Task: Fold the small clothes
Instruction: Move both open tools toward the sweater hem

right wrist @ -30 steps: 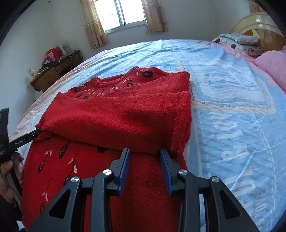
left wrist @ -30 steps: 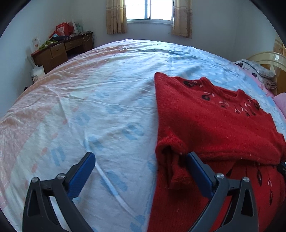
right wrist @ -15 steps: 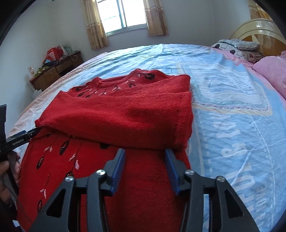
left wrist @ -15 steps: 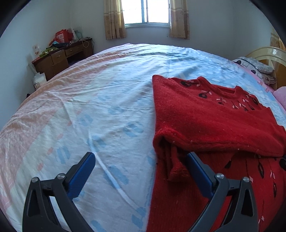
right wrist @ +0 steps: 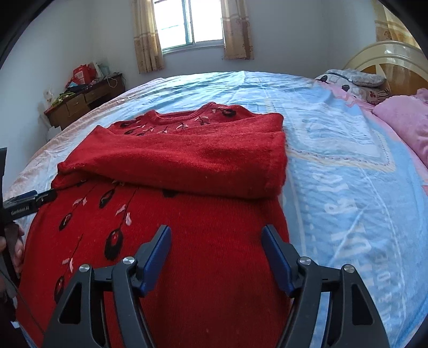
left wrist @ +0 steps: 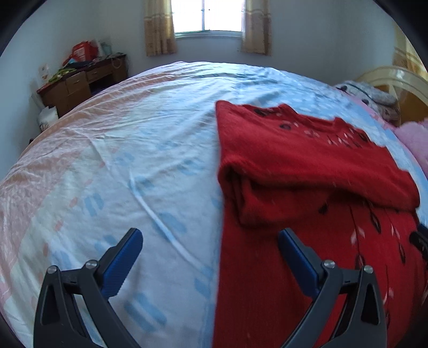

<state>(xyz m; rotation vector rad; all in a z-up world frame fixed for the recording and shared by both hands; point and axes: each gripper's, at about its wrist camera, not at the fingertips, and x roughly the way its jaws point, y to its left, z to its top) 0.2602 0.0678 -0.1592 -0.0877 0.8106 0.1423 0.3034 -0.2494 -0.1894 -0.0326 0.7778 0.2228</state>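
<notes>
A red knitted sweater (right wrist: pixel 203 166) with black and pink embroidery lies flat on the bed, both sleeves folded across its chest. It also shows in the left wrist view (left wrist: pixel 307 171), on the right half. My left gripper (left wrist: pixel 210 241) is open and empty, held above the sweater's left edge, below the folded sleeve cuff. My right gripper (right wrist: pixel 216 241) is open and empty above the sweater's lower body, near its right edge. The left gripper's tip shows at the left edge of the right wrist view (right wrist: pixel 29 203).
The bed has a light blue and pink patterned sheet (left wrist: pixel 120 166). A pink blanket (right wrist: pixel 401 117) and pillows (right wrist: pixel 355 80) lie by the headboard at the right. A cluttered wooden desk (left wrist: pixel 80 83) stands against the far left wall, under a curtained window (right wrist: pixel 192 24).
My right gripper has opened and let go of the folded sleeve, then drawn back toward the hem. My left gripper has also drawn back from the sleeve cuff.
</notes>
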